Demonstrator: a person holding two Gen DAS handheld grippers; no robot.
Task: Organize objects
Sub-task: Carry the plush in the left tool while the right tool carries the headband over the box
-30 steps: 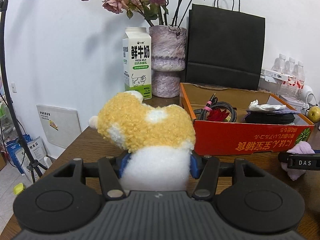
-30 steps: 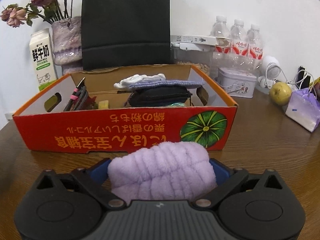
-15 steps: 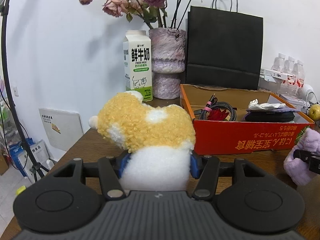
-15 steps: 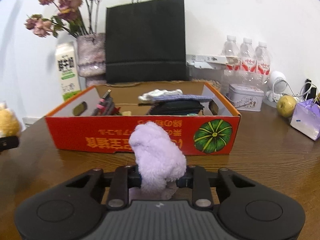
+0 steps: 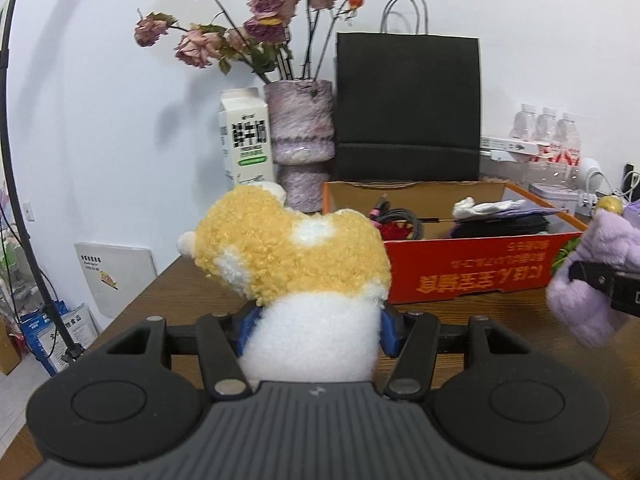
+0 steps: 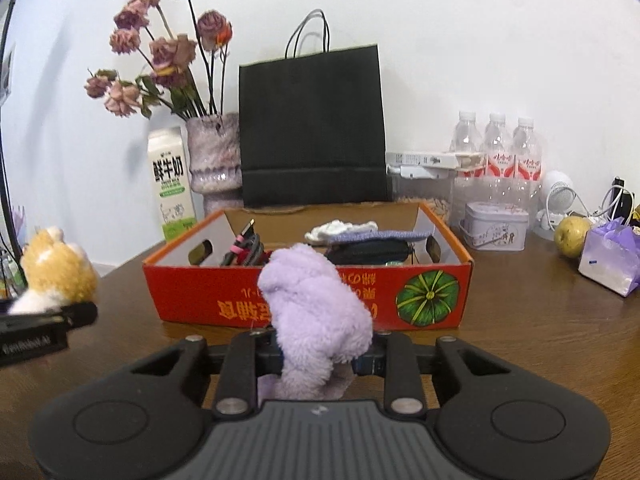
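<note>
The left gripper [image 5: 312, 334] pinches a yellow-and-white curly plush toy [image 5: 292, 264]; the right gripper [image 6: 320, 360] squeezes a lilac fluffy plush [image 6: 316, 312]. Ahead of both jaws sits the red cardboard box [image 6: 308, 300]. Clear its near wall, probably, before releasing inside.

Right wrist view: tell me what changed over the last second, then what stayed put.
The right gripper closed its jaws on the purple plush, squeezing it from a wide lump into a narrow upright one, and lifted it; the red box now sits lower in view. The left gripper with the yellow plush came into sight at the left edge. Unchanged: the left grip, the box's contents and the items behind it.
</note>
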